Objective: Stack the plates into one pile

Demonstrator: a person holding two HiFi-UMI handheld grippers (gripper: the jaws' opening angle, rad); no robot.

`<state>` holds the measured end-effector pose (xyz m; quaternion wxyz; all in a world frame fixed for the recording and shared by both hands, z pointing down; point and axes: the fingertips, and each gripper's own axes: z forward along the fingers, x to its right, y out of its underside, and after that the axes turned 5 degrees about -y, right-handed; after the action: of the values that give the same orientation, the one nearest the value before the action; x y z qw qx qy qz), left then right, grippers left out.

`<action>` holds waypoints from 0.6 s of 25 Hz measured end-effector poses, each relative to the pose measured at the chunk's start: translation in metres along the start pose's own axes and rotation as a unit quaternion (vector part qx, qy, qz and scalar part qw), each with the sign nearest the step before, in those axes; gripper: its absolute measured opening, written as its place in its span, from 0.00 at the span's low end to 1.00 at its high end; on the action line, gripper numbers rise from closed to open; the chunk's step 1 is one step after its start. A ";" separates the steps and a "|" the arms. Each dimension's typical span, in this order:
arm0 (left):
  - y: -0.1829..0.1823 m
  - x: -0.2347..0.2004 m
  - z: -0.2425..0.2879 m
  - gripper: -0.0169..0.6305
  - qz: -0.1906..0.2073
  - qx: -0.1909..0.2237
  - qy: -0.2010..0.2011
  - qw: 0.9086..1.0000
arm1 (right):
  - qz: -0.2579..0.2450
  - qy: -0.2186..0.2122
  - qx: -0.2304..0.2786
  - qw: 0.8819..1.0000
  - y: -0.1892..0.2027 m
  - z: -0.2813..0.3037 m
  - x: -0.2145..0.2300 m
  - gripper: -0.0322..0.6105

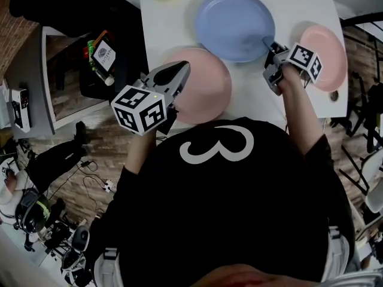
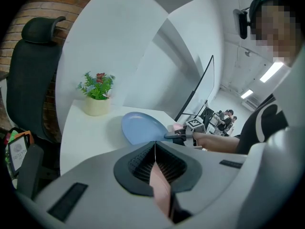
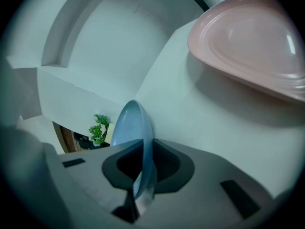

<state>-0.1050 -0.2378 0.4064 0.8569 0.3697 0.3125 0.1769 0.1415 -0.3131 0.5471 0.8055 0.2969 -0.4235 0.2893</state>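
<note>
The blue plate [image 1: 234, 24], near pink plate [image 1: 206, 85] and right-hand pink plate [image 1: 329, 55] look smooth and a bit shiny. The white table [image 1: 164, 28] is smooth and dull. The left gripper [image 1: 181, 70] and right gripper [image 1: 268, 42] are dull grey plastic with dark ribbed pads [image 2: 142, 165].

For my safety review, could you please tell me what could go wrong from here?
The right gripper holds the blue plate, and the left gripper the left pink plate, only by the rim, so either could slip. The right pink plate lies near the table edge beside the right gripper; a nudge might push it off.
</note>
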 end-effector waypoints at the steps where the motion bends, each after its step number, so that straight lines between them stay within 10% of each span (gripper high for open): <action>1: 0.001 0.000 -0.002 0.05 -0.001 0.002 0.000 1.000 | 0.000 -0.004 0.003 1.000 0.000 -0.002 -0.001 0.12; 15: 0.012 -0.005 -0.054 0.05 -0.004 0.025 -0.006 1.000 | -0.004 -0.062 0.012 0.998 0.034 -0.026 -0.062 0.13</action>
<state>-0.1450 -0.2043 0.3886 0.8499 0.3909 0.3133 0.1632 0.1012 -0.2851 0.4903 0.7753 0.3254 -0.4681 0.2717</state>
